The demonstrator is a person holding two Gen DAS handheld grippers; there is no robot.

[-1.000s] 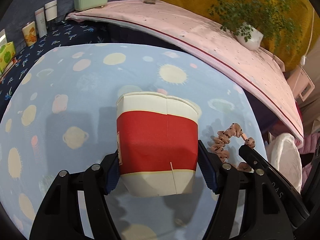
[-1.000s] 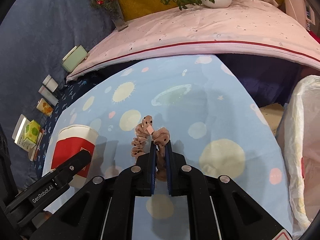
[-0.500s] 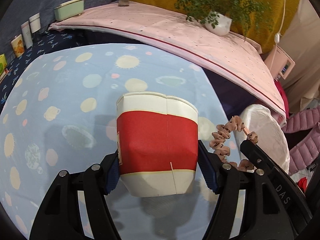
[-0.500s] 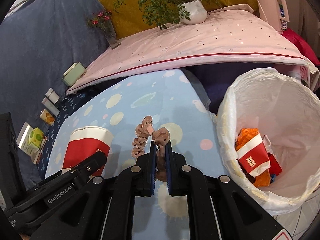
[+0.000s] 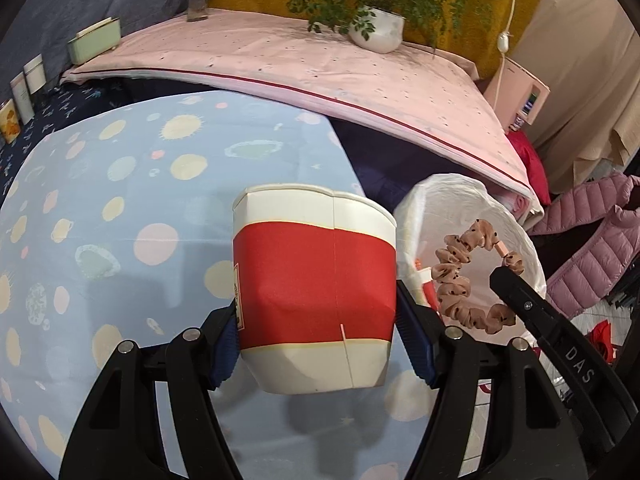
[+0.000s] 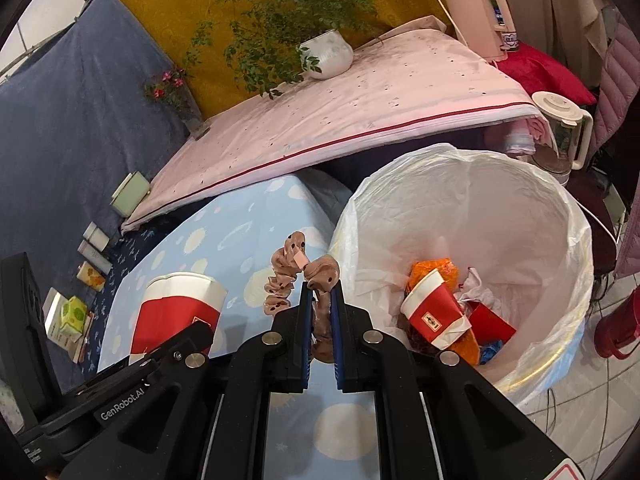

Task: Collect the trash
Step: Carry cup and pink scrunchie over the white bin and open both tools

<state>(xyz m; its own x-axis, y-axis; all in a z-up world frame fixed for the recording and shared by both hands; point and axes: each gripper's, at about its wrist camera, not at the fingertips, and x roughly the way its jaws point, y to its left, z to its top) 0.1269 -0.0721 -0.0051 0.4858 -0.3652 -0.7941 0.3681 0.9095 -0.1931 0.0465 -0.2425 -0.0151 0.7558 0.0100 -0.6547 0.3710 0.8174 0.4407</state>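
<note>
My left gripper (image 5: 316,344) is shut on a red and white paper cup (image 5: 316,296), held upright above the blue dotted tablecloth (image 5: 120,208). The cup also shows in the right wrist view (image 6: 176,312). My right gripper (image 6: 320,312) is shut on a brown spotted scrunchie (image 6: 288,280), which hangs beside the cup in the left wrist view (image 5: 460,280). A white-lined trash bin (image 6: 520,216) stands just right of both grippers and holds another red cup (image 6: 432,312) and orange and red scraps.
A pink-covered shelf (image 6: 360,112) with a potted plant (image 6: 328,52) runs behind the table. Small boxes and cartons (image 6: 92,256) line the dark blue cloth at left. A kettle (image 6: 560,132), a pink jacket (image 5: 592,232) and a red jug (image 6: 620,328) surround the bin.
Both grippers have swung right with their loads. The bin, at the right edge a second ago, now fills the right half of the right wrist view.
</note>
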